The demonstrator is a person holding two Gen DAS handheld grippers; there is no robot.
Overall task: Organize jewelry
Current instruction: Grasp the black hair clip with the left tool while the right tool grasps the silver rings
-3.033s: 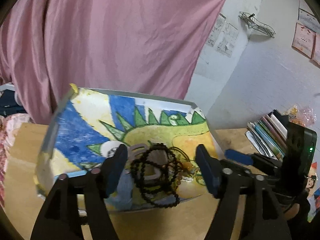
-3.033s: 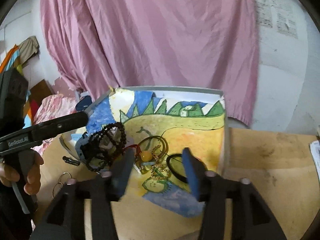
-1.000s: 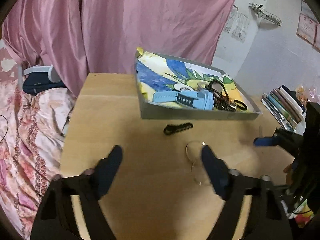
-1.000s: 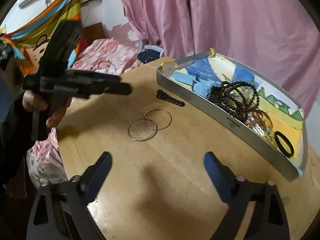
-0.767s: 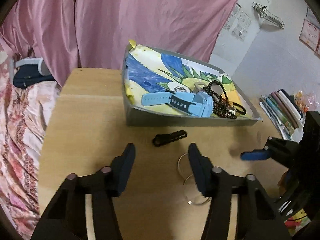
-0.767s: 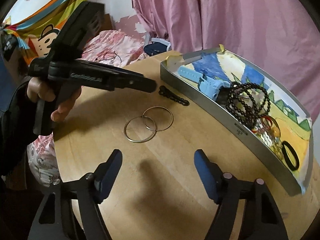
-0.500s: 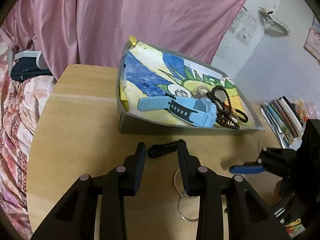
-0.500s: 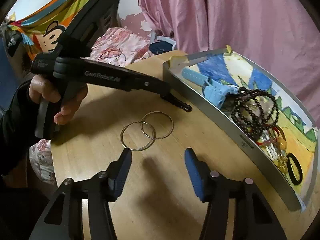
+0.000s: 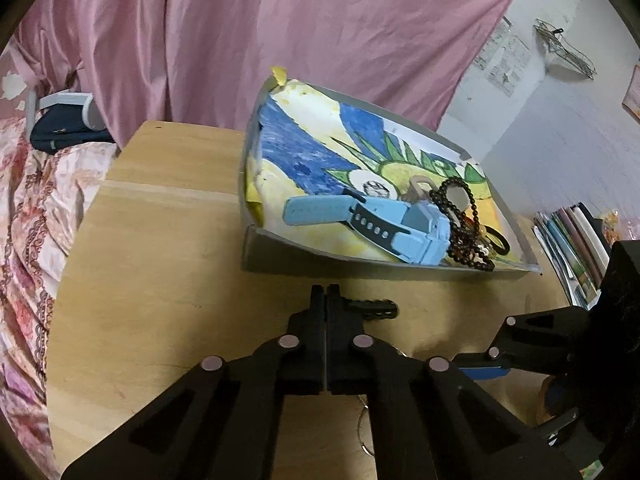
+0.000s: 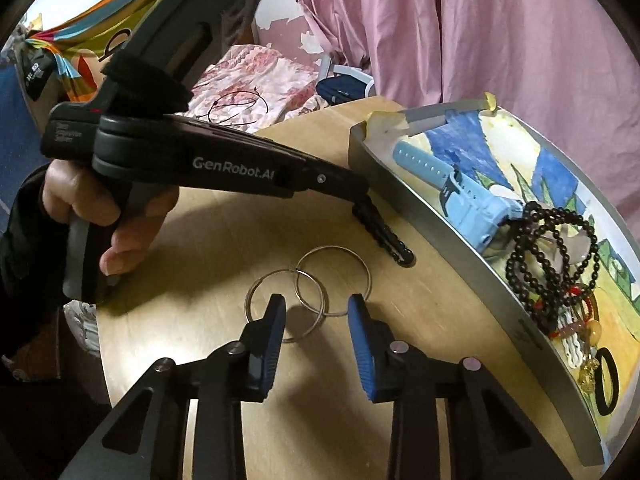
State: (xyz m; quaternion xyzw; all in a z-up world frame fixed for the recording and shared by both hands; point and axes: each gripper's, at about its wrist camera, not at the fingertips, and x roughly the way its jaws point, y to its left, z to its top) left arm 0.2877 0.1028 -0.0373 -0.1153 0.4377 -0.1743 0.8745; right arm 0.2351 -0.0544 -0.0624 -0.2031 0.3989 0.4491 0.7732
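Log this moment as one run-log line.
left tongs: shut on black chain | right tongs: open over two rings | tray: holds watch, beads

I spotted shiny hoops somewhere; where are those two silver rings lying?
In the right wrist view the two silver rings overlap on the wooden table, just ahead of the right gripper, near the black chain.

I read "GenRobot.AI" in pale letters along the side of my left tool [image 10: 362, 196], seen from the right wrist view. Further back on its body sits a small label [image 10: 66, 134] with two lines of print, too blurred for me to make out. Papers [image 9: 502, 66] on the wall far beyond the tool carry print too small to read.
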